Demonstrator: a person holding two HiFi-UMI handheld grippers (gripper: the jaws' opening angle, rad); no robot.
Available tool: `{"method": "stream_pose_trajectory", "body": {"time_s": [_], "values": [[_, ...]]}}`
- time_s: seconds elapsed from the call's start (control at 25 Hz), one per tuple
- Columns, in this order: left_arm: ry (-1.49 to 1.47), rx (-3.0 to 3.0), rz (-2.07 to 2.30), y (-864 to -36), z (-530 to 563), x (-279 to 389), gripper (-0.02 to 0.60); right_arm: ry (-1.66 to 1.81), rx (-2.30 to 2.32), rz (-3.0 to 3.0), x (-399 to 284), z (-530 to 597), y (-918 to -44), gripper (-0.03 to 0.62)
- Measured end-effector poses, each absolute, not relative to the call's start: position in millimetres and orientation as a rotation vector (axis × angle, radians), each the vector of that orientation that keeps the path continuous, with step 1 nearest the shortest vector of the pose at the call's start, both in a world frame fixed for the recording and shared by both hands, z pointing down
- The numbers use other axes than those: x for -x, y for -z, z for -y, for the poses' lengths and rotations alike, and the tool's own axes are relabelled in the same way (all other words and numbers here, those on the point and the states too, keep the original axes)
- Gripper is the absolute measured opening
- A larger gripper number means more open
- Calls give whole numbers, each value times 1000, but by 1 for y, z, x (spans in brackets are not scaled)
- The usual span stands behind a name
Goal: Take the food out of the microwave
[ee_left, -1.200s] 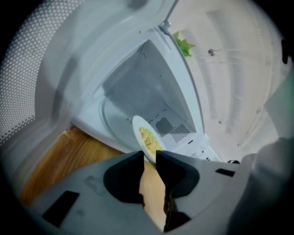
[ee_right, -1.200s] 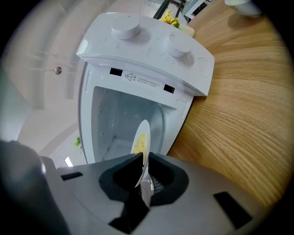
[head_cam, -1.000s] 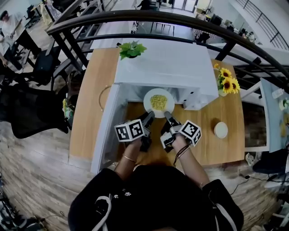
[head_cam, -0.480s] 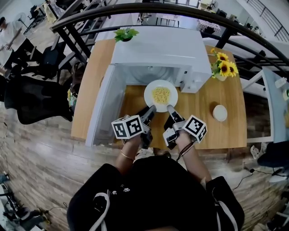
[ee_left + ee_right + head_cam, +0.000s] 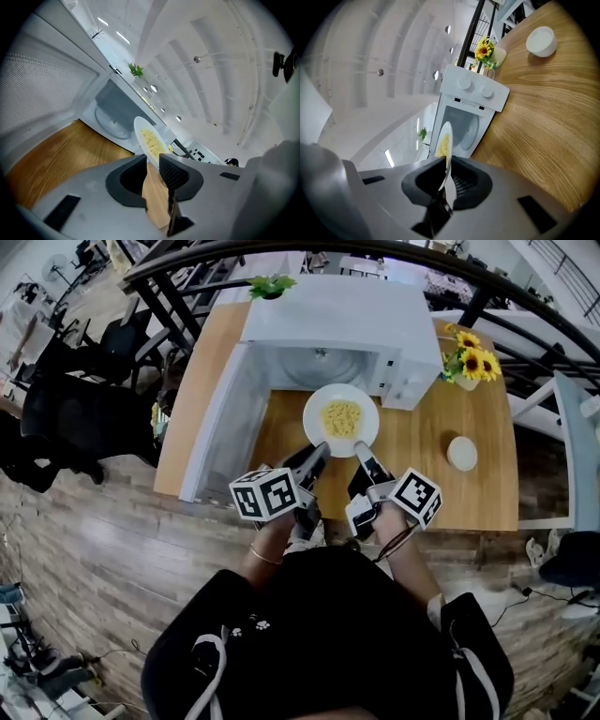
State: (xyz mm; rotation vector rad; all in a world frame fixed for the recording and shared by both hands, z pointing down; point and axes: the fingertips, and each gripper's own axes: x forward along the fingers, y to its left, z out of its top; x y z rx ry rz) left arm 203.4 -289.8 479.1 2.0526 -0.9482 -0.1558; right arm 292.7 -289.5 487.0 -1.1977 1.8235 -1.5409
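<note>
One round white plate (image 5: 367, 420) with yellow noodles (image 5: 341, 416) is held flat, food side up, just in front of the one open microwave (image 5: 337, 315). The left gripper (image 5: 319, 452) and the right gripper (image 5: 360, 448) both pinch its near rim. One small white bowl (image 5: 460, 453) sits on the table (image 5: 441, 498).

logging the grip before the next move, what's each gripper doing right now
Left gripper: closed on the rim of the round white plate of yellow noodles.
Right gripper: closed on the same plate's rim.
</note>
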Motion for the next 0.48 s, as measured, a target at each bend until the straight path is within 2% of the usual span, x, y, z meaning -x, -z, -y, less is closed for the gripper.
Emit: {"method": "stream_pose_trajectory", "body": {"time_s": [0.48], "values": [[176, -2050, 992, -472, 280, -198, 84, 1531, 1133, -1875, -286, 284, -480, 35]]}}
